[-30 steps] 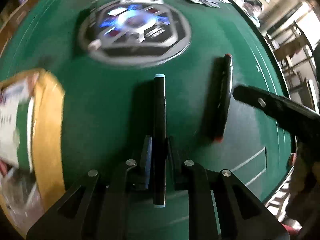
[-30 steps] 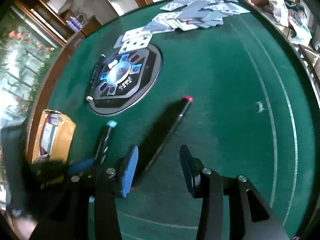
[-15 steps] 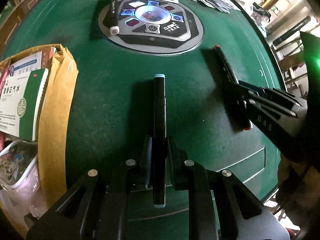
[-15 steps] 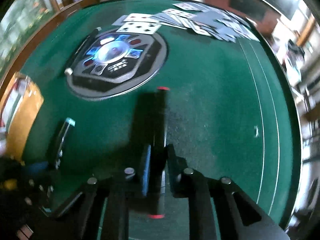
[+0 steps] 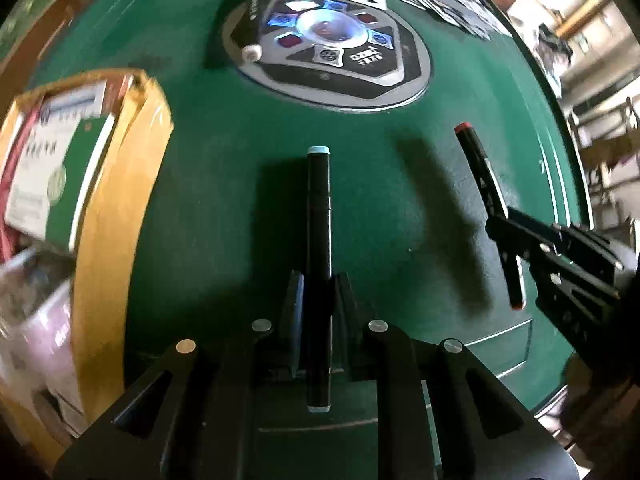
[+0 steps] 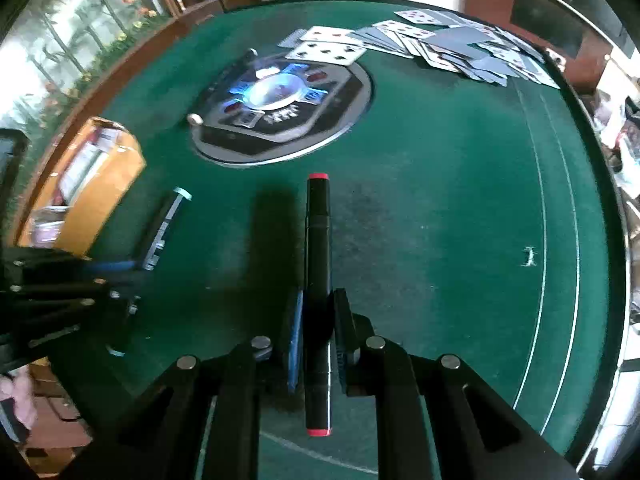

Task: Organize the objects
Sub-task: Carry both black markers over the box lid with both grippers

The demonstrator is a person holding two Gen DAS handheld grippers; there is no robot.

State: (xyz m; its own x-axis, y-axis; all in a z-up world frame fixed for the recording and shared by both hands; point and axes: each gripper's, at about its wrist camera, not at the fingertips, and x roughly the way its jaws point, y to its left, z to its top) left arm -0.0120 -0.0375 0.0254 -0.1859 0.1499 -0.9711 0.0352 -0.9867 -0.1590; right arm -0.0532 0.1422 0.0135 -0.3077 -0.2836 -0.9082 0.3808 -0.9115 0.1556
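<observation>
Table: you are working above green felt, both pens lifted off it.
Box: sitting at table's left edge; label on pack inside blurred, unreadable.
Left gripper: gripping blue-capped pen near its rear.
Right gripper: gripping red-capped pen likewise.
Risk: long front overhang, so pen may be pivoting or slipping if you are swinging fast; grippers working close, may be colliding.

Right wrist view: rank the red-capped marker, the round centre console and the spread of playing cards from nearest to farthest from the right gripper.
1. red-capped marker: clamped in the right gripper, pointing straight ahead.
2. round centre console: ahead, slightly left, mid-table.
3. playing cards: fanned along the far edge, ahead and to the right.
</observation>
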